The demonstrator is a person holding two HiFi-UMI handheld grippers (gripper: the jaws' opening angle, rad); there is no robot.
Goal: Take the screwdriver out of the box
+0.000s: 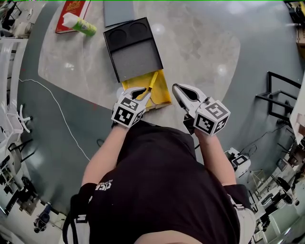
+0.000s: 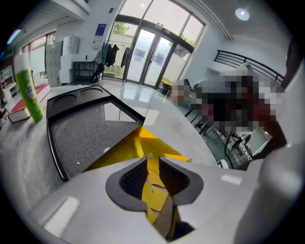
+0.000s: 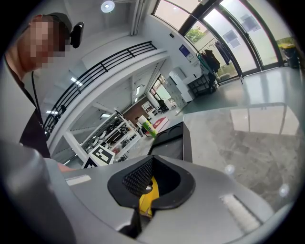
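An open black box (image 1: 136, 52) lies on the pale stone table, with a yellow tray (image 1: 159, 93) at its near end. A slim yellow screwdriver (image 1: 152, 81) lies across that tray. My left gripper (image 1: 142, 93) hangs right at the screwdriver's near end, jaws a little apart. In the left gripper view the left gripper (image 2: 152, 164) shows yellow through the gap, and I cannot tell whether that is the tool or the yellow tray (image 2: 138, 140). My right gripper (image 1: 177, 90) hovers just right of the tray, slightly open and holding nothing. The right gripper (image 3: 151, 183) looks toward the black box (image 3: 171, 138).
A green and white bottle (image 1: 80, 24) lies on a red book (image 1: 71, 10) at the table's far left. A grey panel (image 1: 119, 12) sits behind the box. The table's curved near edge runs under my grippers. A white cable (image 1: 62, 114) trails over the floor at left.
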